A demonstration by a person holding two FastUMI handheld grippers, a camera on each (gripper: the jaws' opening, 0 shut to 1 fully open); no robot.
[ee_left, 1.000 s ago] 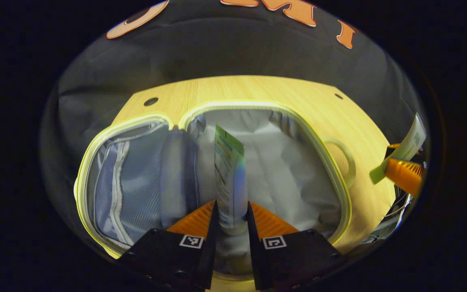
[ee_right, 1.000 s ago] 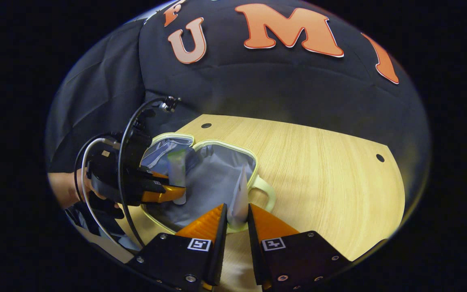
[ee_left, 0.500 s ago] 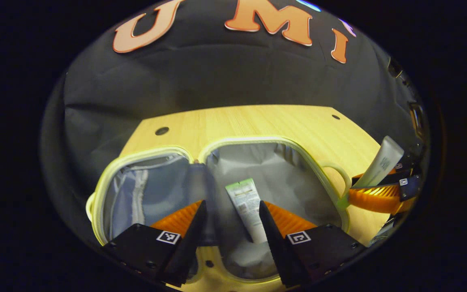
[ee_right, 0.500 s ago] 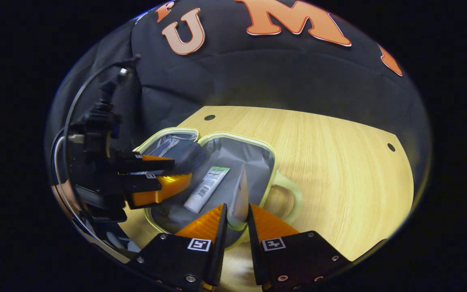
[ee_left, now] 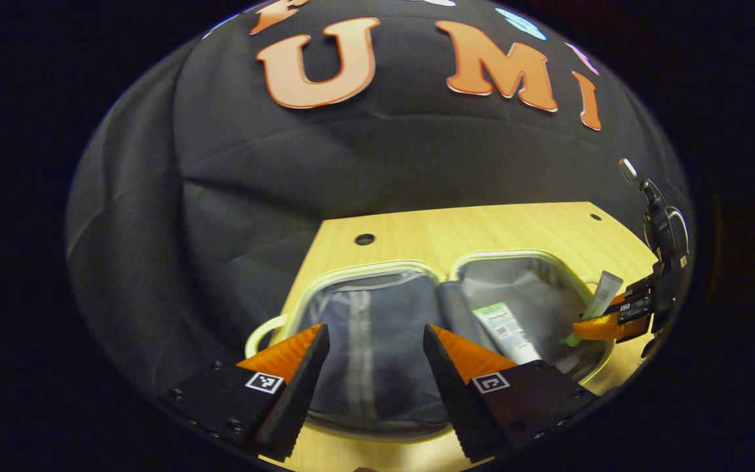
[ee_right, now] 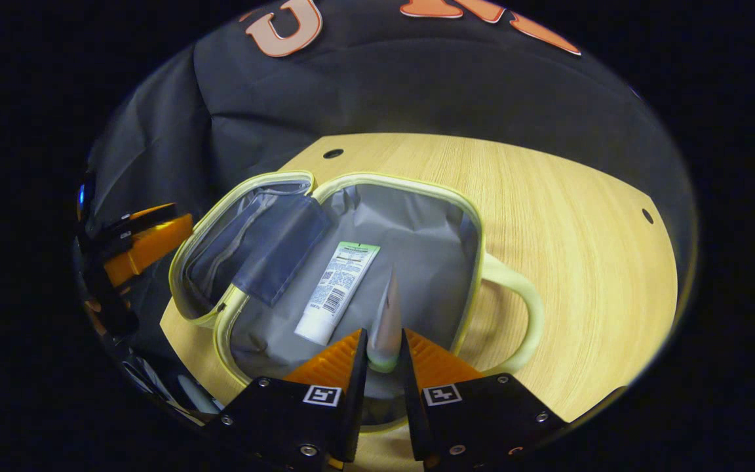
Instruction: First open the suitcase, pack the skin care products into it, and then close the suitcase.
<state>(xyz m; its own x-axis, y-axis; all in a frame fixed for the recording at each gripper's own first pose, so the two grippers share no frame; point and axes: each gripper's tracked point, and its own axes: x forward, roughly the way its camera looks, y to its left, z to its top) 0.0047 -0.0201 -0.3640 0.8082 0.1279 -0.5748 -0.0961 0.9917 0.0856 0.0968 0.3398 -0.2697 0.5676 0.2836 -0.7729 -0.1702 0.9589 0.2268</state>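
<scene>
The small suitcase (ee_right: 476, 216) lies open on the wooden table, pale yellow rim, grey lining, handle on its right side. A white tube with a green end (ee_right: 338, 292) lies flat in its deep half, also visible in the left gripper view as the white tube (ee_left: 507, 333). My right gripper (ee_right: 384, 347) hangs over that half, shut on a second pale tube (ee_right: 388, 318) held edge-on. My left gripper (ee_left: 374, 347) is open and empty above the lid half (ee_left: 371, 341). The right gripper (ee_left: 603, 324) with its tube (ee_left: 600, 295) appears at the far right of the left gripper view.
The wooden table (ee_right: 567, 216) has bare surface to the right of the suitcase, with small round holes near its far corners. The black cloth wall stands close behind. The left gripper's orange finger (ee_right: 145, 246) shows at the left edge of the right gripper view.
My left gripper let go of the green-ended tube, which now lies in the suitcase, then drew back to the left over the lid half. My right gripper moved over the deep half with its tube.
</scene>
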